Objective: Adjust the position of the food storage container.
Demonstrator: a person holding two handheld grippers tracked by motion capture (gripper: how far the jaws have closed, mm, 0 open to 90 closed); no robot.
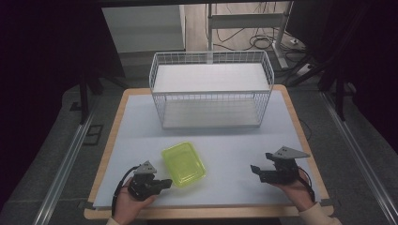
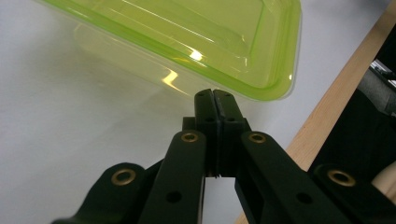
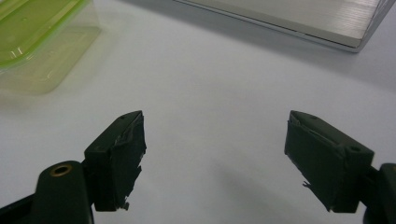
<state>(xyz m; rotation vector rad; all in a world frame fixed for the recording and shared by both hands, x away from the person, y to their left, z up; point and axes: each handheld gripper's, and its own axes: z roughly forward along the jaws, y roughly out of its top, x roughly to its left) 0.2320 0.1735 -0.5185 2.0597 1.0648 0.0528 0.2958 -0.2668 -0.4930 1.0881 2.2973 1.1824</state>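
A translucent yellow-green plastic container lies on the white table mat, front and left of centre. My left gripper sits just at its near right corner with both jaws pressed together and nothing between them. In the left gripper view, the shut tips of the left gripper point under the rim of the container. Near the front right, my right gripper is held low over the mat. In the right gripper view, the right gripper stands open over bare mat, with the container far off at upper left.
A white wire basket stands at the back middle of the table, and its base shows in the right gripper view. The wooden table edge runs close to my left gripper. Dark floor and rails flank the table.
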